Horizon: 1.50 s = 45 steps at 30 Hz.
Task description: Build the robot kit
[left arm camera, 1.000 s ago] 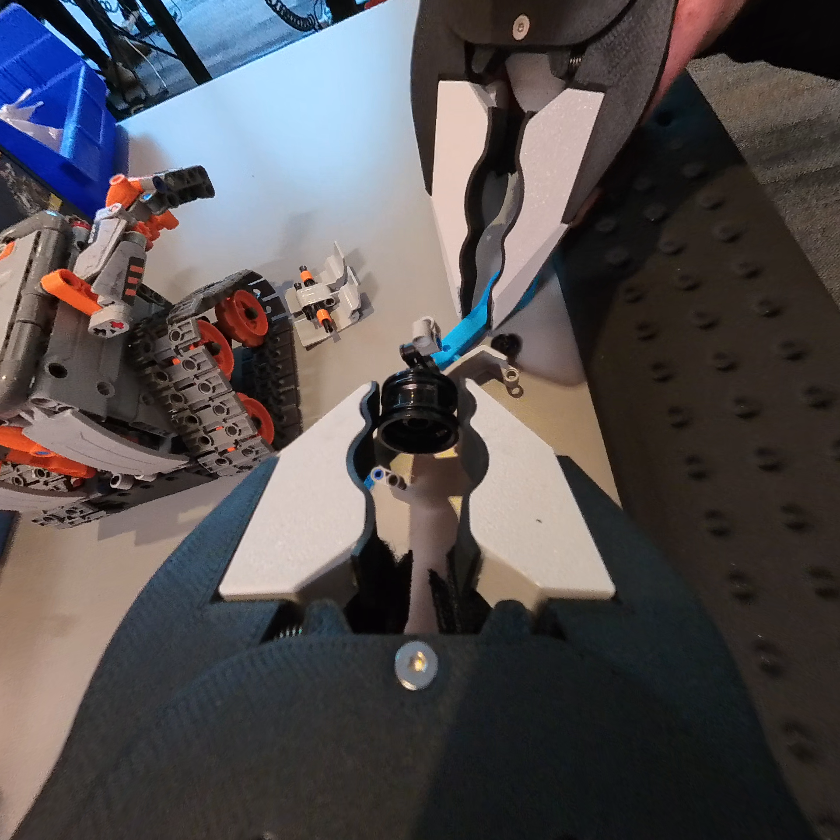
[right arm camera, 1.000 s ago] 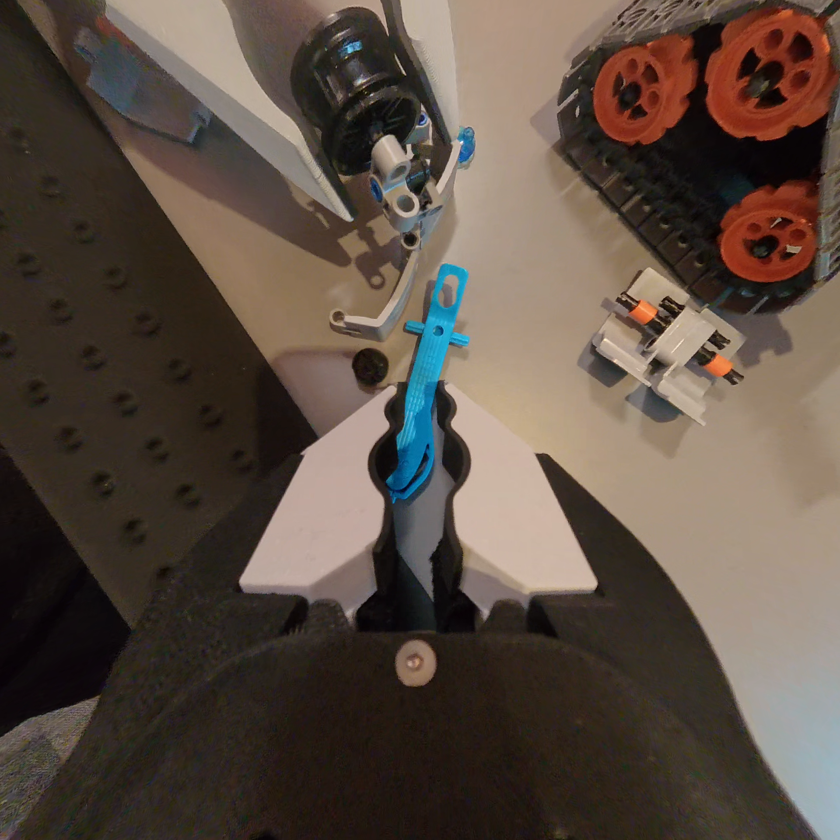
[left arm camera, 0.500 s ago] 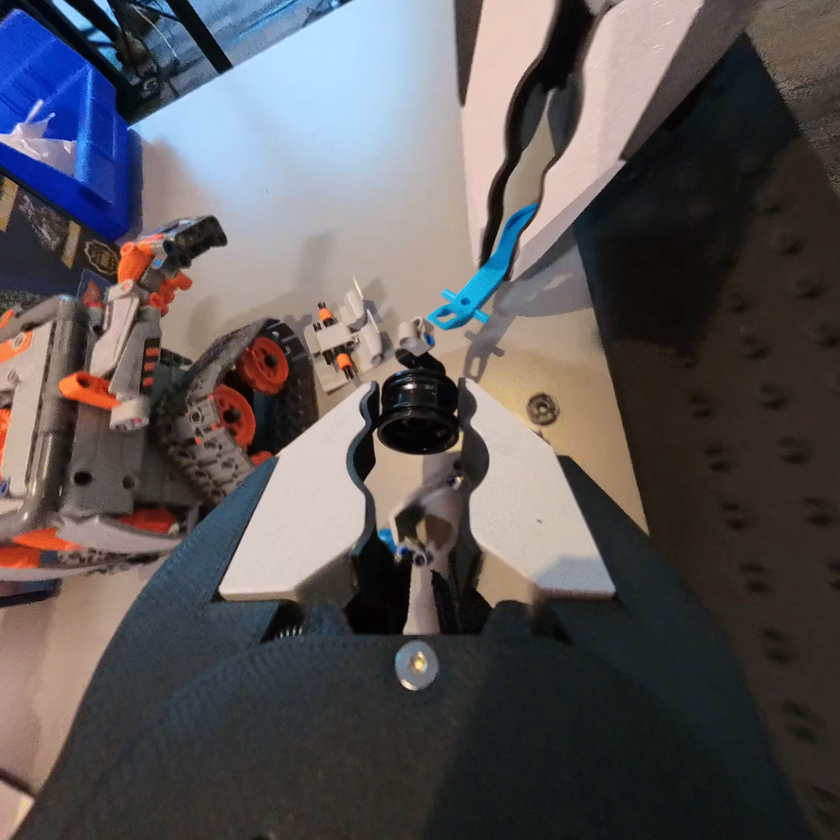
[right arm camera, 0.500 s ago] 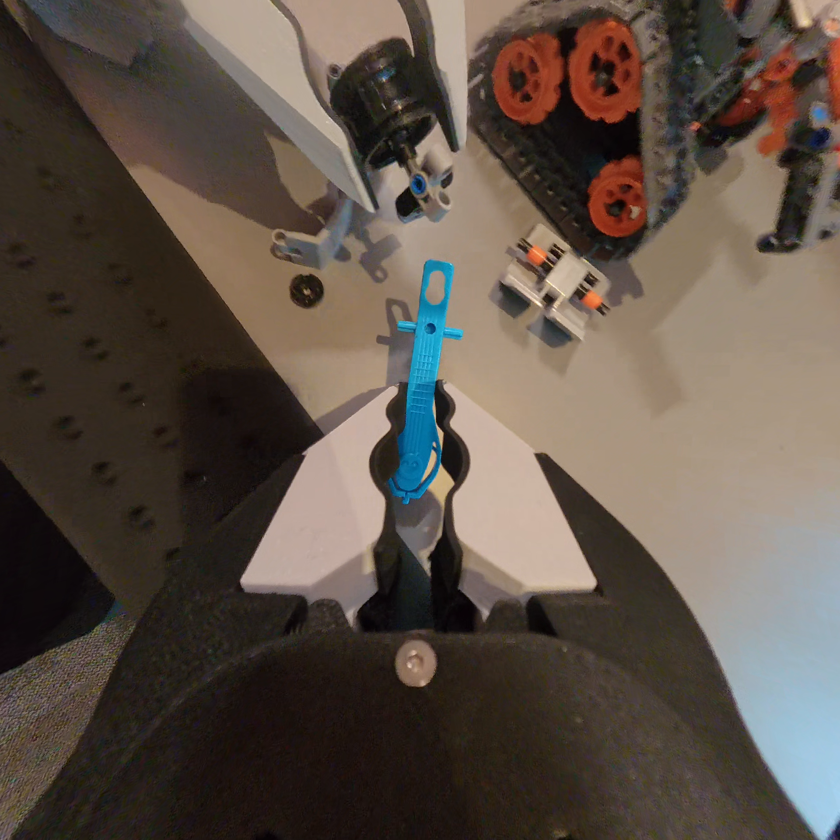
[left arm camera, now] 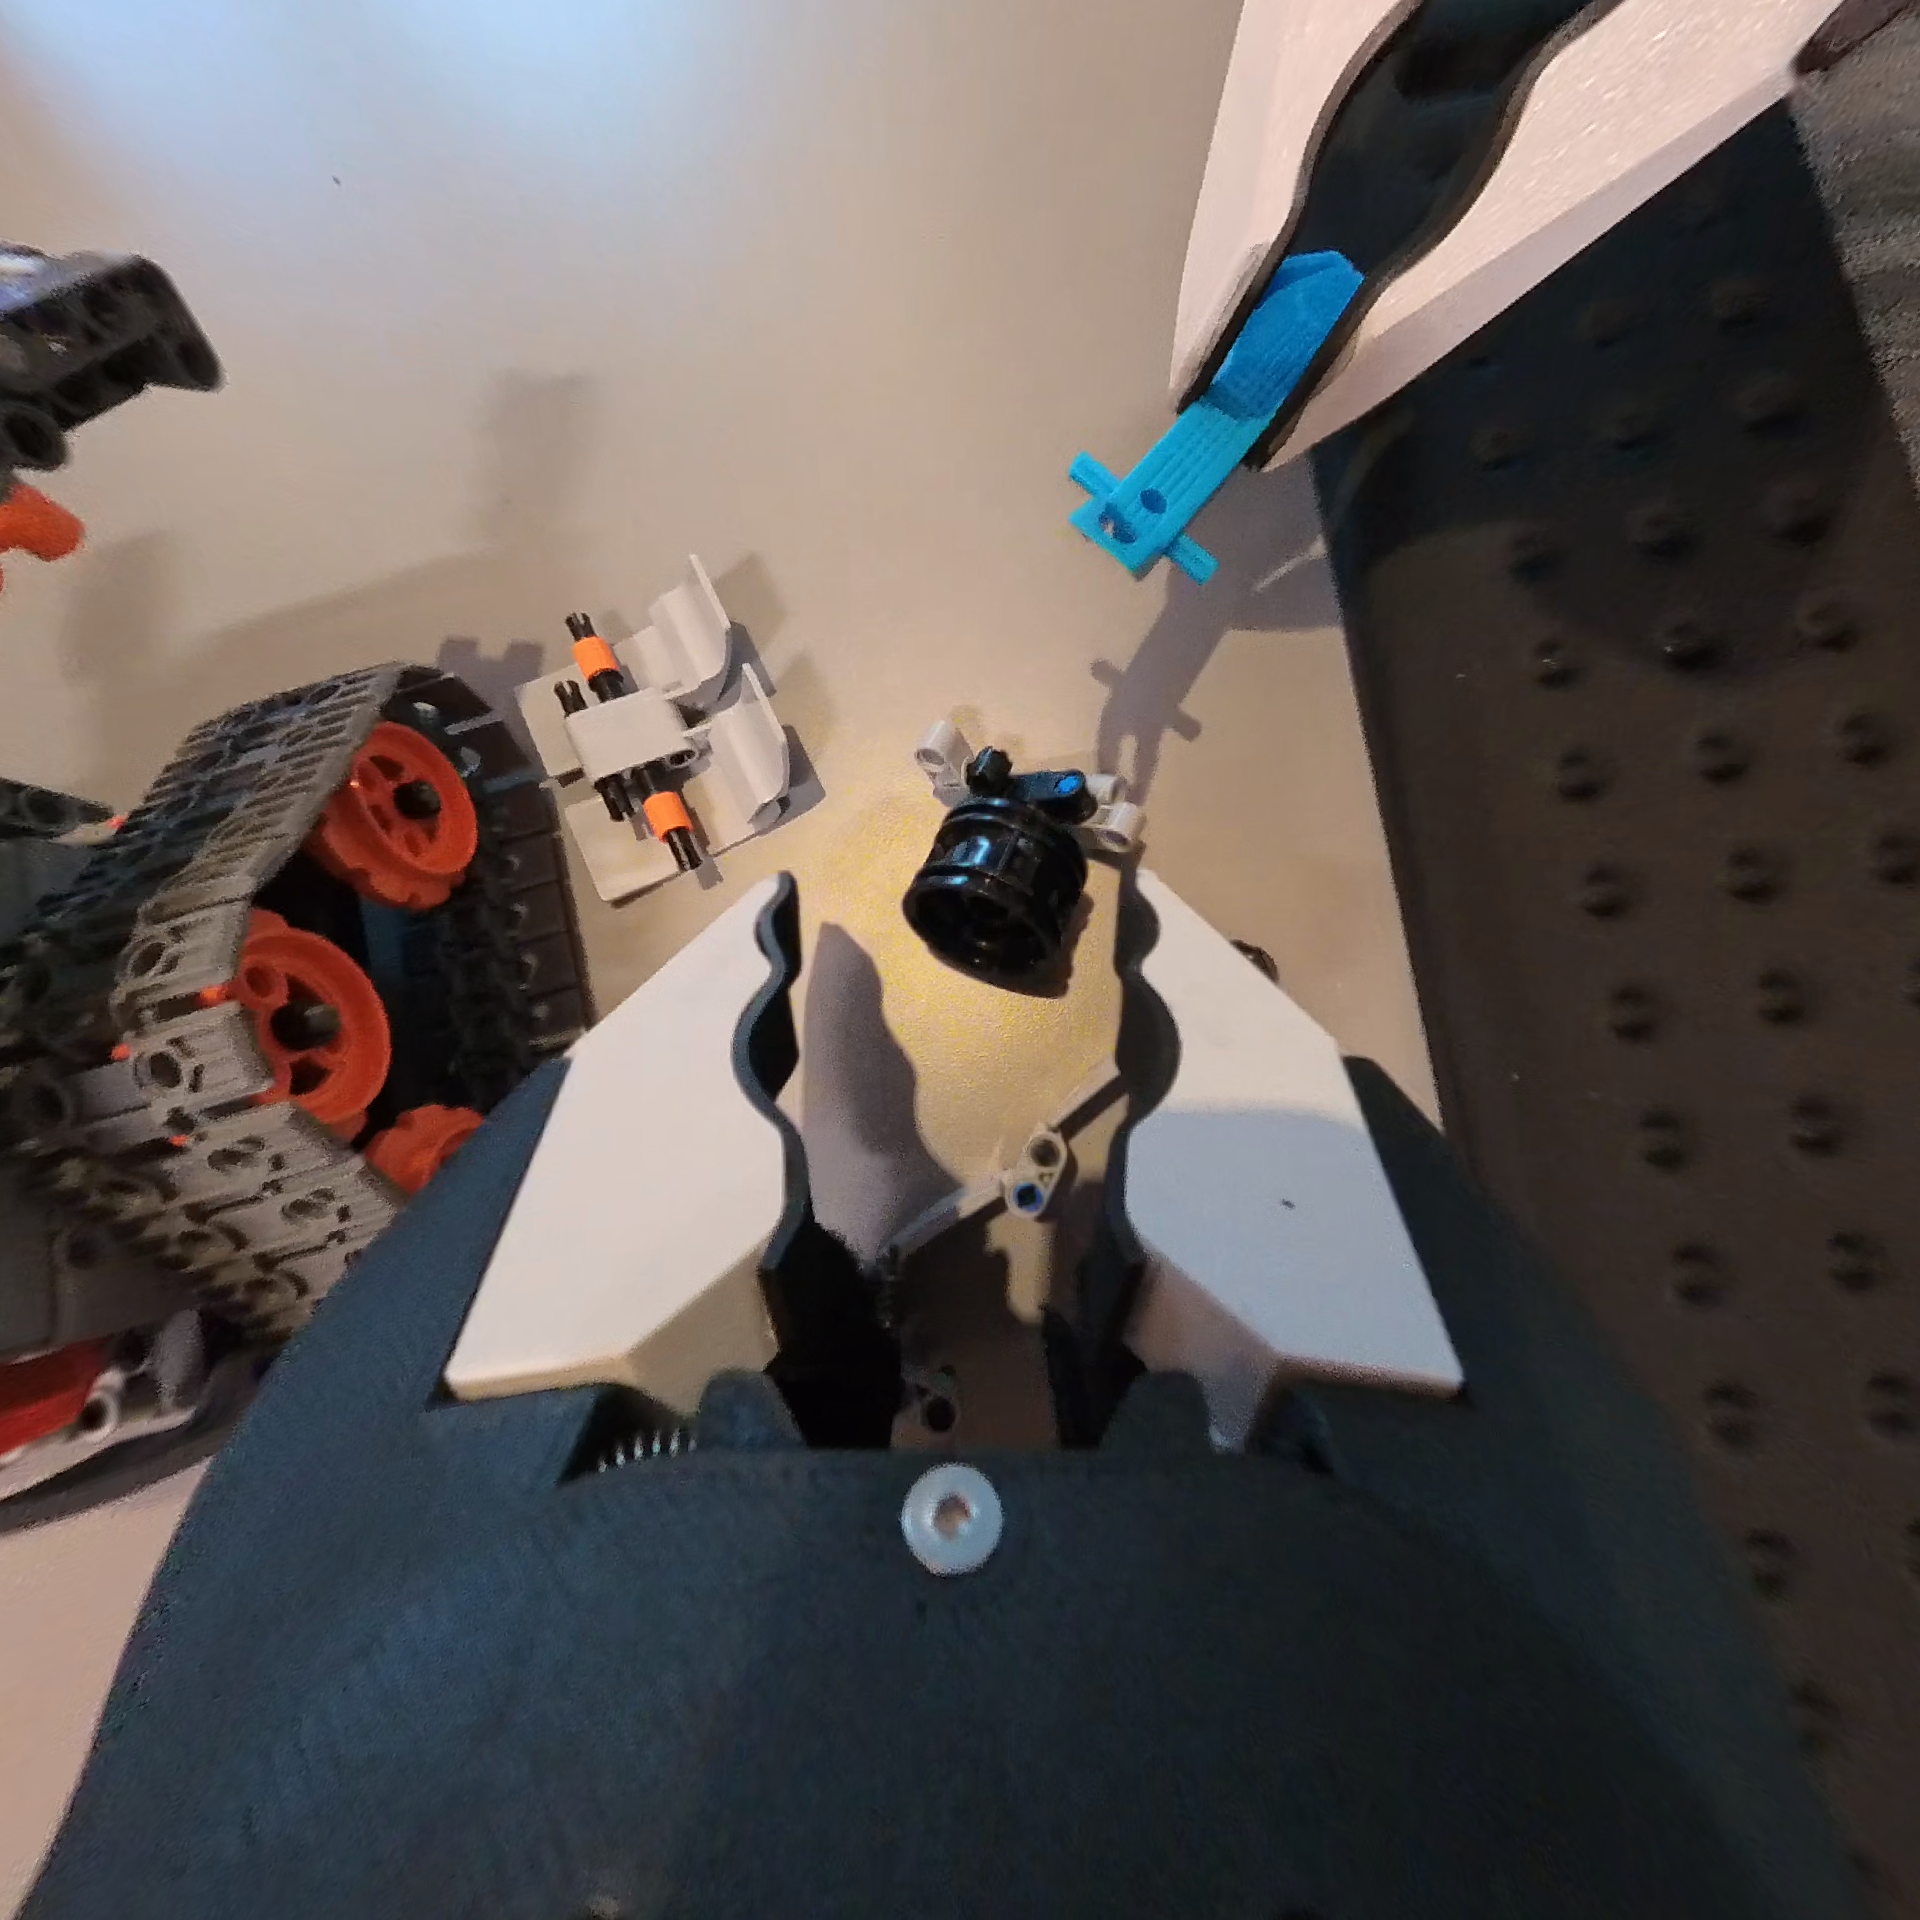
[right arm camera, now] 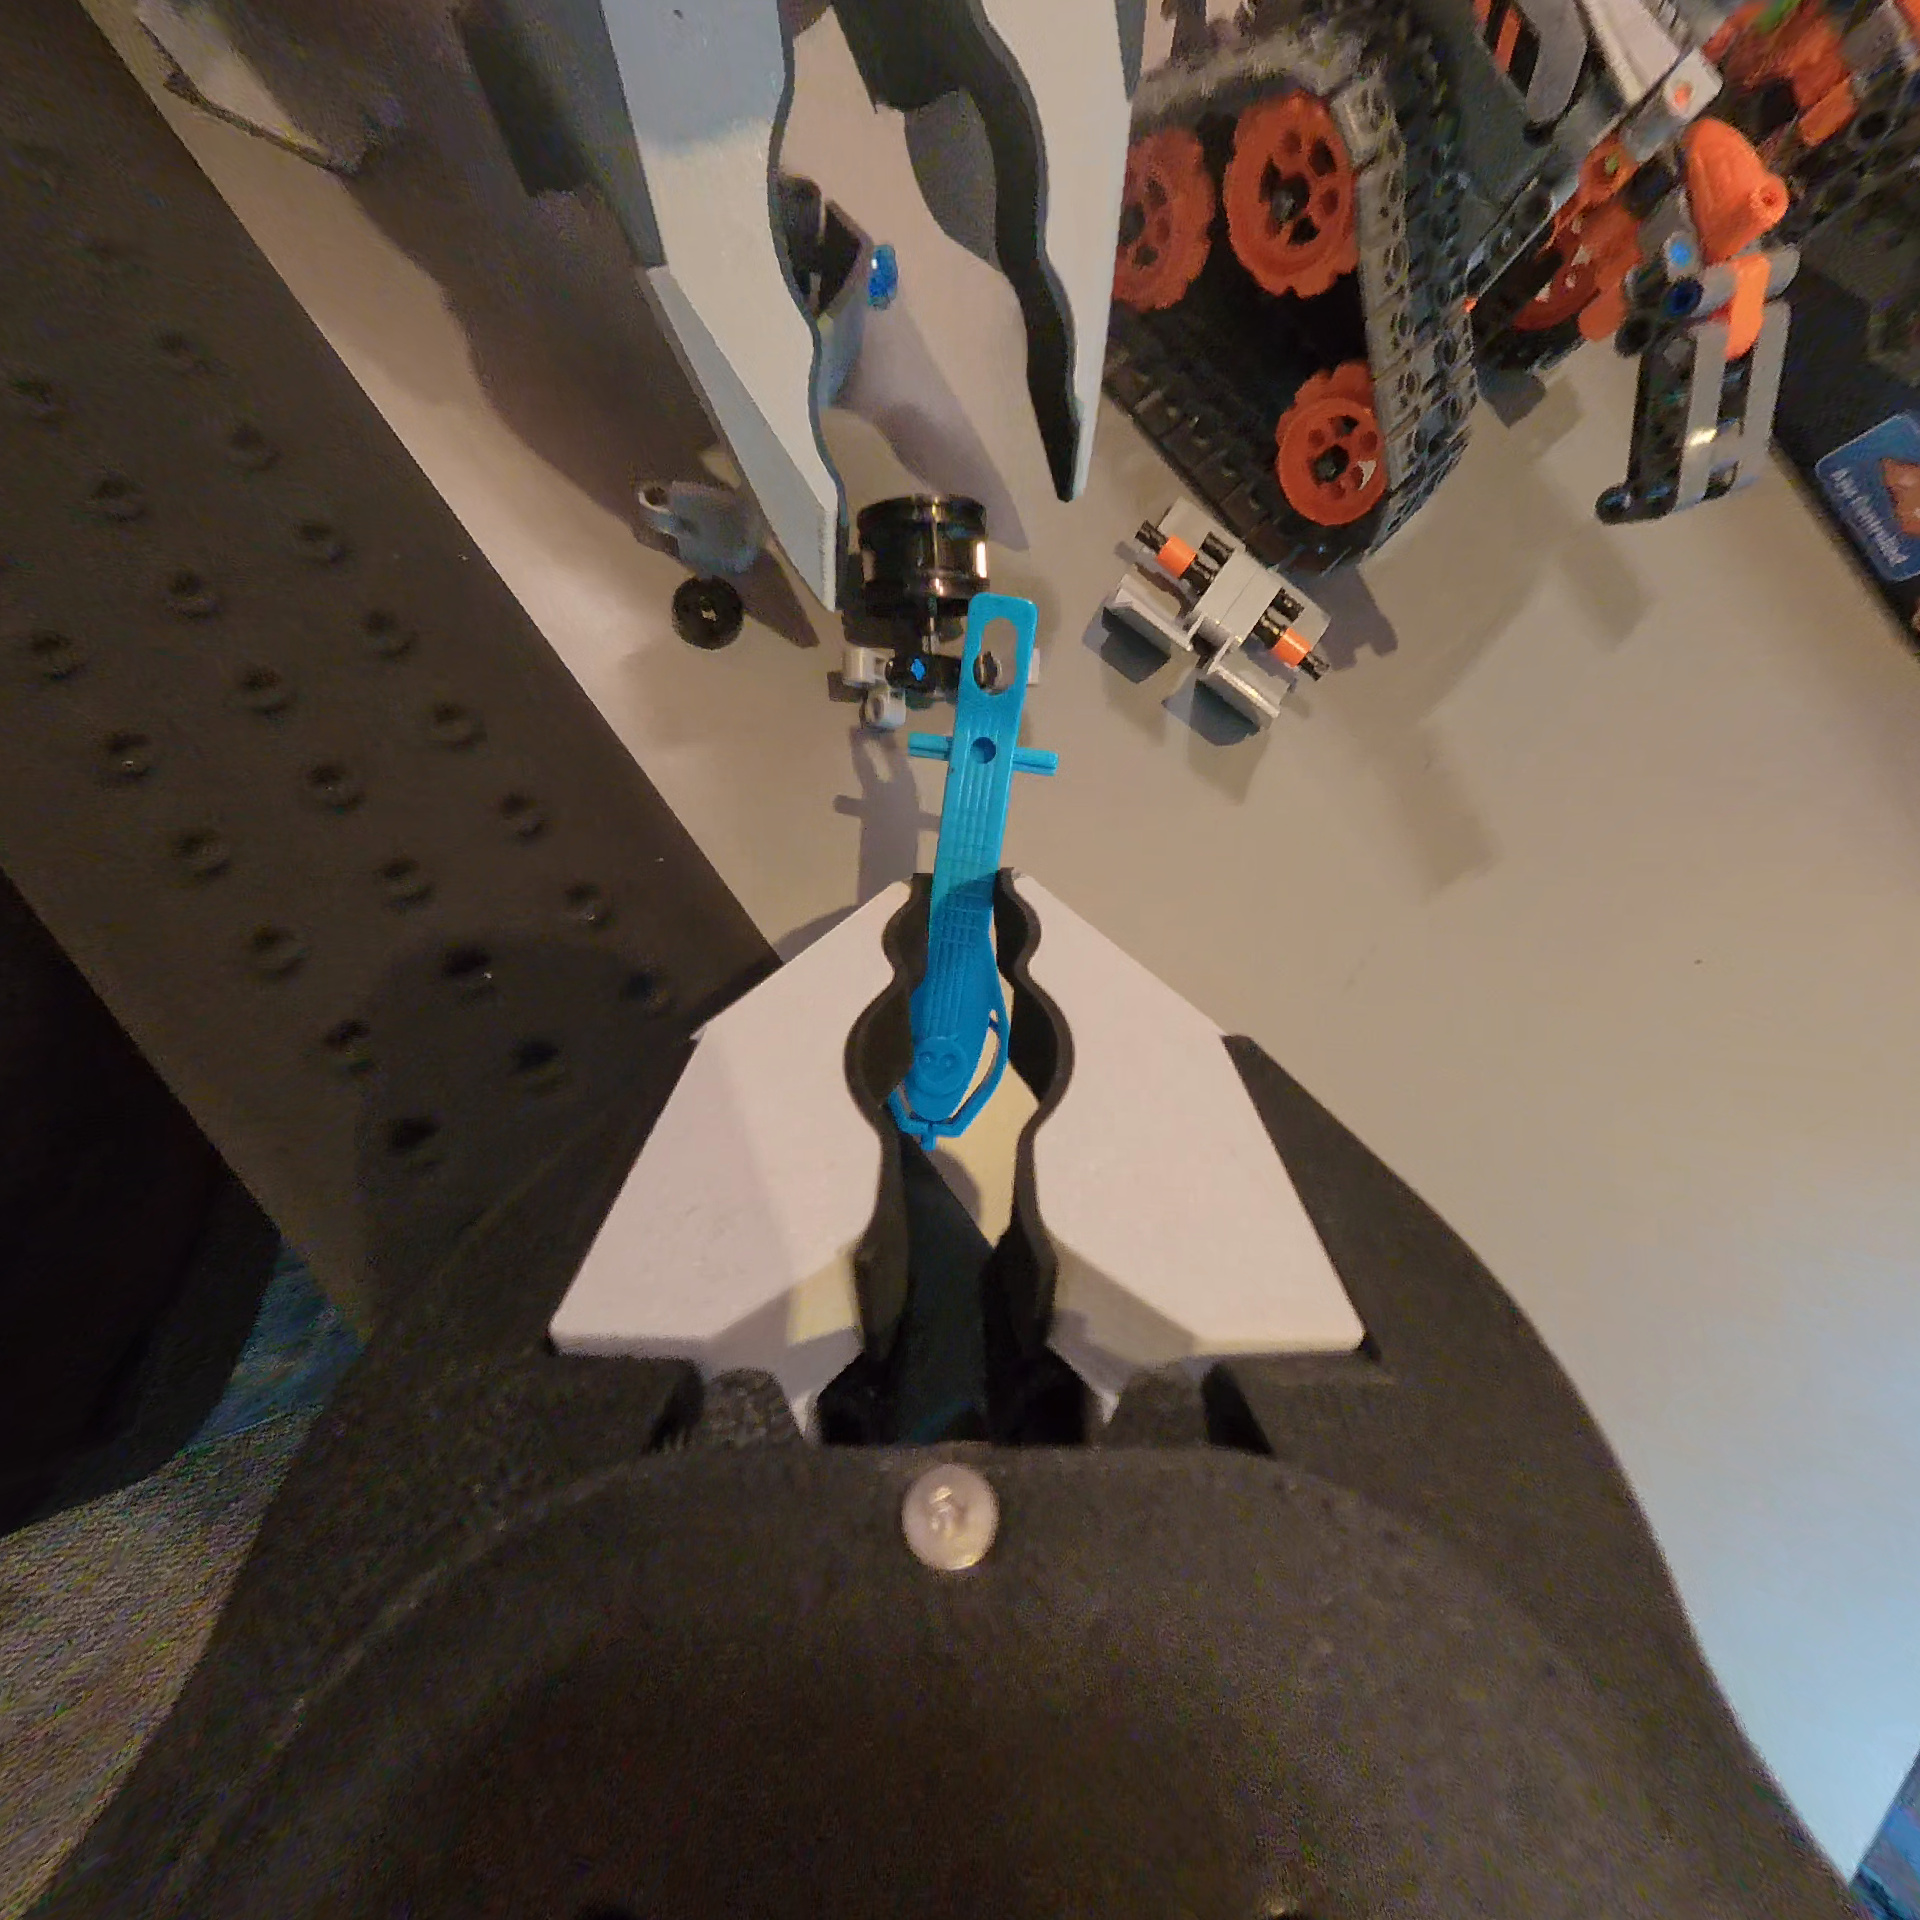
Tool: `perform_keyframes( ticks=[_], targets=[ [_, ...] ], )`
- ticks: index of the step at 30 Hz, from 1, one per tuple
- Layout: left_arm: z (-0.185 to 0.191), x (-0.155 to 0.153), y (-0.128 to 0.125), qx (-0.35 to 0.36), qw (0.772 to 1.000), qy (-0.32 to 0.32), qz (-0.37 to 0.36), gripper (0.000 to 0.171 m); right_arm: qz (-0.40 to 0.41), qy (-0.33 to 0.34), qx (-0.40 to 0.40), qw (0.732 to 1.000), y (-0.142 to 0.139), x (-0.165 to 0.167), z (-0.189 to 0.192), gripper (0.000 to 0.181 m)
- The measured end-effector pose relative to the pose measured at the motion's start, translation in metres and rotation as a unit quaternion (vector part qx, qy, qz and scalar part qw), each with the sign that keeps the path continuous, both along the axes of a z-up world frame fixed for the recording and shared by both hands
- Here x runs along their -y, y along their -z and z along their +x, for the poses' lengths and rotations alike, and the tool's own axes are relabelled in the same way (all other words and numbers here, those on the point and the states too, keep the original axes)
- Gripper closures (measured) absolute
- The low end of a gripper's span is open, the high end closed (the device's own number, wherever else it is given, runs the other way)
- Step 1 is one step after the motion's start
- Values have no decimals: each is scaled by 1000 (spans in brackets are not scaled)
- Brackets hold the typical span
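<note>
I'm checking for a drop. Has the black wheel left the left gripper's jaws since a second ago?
Yes. The black wheel now lies on the white table, ahead of the open left gripper and right of the small grey assembly.

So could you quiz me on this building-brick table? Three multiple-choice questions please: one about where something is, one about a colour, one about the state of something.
1. Where is the black wheel?
A. On the table in front of the left gripper
B. Mounted on the tracked vehicle
C. Clamped in the right gripper

2. What colour is the thin tool in the right gripper?
A. Orange
B. Blue
C. Grey

3. How do the left gripper's fingers stand?
A. Shut on the wheel
B. Shut on nothing
C. Spread open, holding nothing

Answers: 1 A, the wheel lies on the table just past the open fingertips. 2 B, the strip pinched there is bright blue. 3 C, a wide gap shows between the fingers, with the wheel free of both.
</note>
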<state>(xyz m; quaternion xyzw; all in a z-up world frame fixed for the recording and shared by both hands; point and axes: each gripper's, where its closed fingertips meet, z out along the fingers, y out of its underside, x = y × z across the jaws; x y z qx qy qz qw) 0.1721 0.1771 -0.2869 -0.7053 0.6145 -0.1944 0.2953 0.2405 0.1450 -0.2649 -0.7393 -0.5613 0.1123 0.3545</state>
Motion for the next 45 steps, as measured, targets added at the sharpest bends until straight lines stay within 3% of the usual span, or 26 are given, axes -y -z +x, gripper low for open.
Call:
perform_keyframes(
  ticks=[6, 9, 13, 18, 21, 23, 26, 28, 31, 35, 37, 38, 45],
  targets=[
    [21, 27, -49, 84, 994, 52, 36, 125, 87, -13, 19, 996, -18, 0, -7, 172],
    [33, 39, -60, 128, 990, 55, -19, 131, 143, -24, 40, 989, -27, 2, -15, 172],
    [36, 36, -65, 176, 980, 21, -94, 157, 209, -17, 58, 976, -37, 0, -19, 171],
    [32, 34, -81, 224, 969, 21, -98, 166, 269, -13, 31, 963, -57, 2, -24, 171],
    [30, 36, -97, 263, 961, 47, -74, 166, 230, -14, -53, 972, -70, 8, -26, 158],
    [29, 40, -110, 292, 953, 67, -52, 166, 178, -4, -154, 972, -85, 12, -22, 148],
    [32, 51, -128, 329, 938, 100, -28, 166, 48, -22, -334, 941, -108, 24, -24, 134],
    [37, 57, -132, 335, 935, 112, 0, 166, 1, -31, -406, 913, -117, 25, -26, 135],
    [43, 65, -136, 334, 932, 126, 52, 166, -38, -46, -430, 901, -114, 28, -37, 137],
    [48, 70, -142, 342, 927, 131, 76, 166, -57, -74, -511, 854, -134, 35, -46, 157],
    [48, 69, -141, 342, 927, 126, 85, 166, -46, -73, -505, 859, -134, 34, -45, 160],
    [48, 70, -140, 343, 927, 127, 82, 166, -40, -70, -506, 859, -135, 33, -44, 170],
    [49, 68, -143, 355, 925, 122, 64, 165, -35, -72, -491, 868, -137, 31, -44, 170]
  ],
)
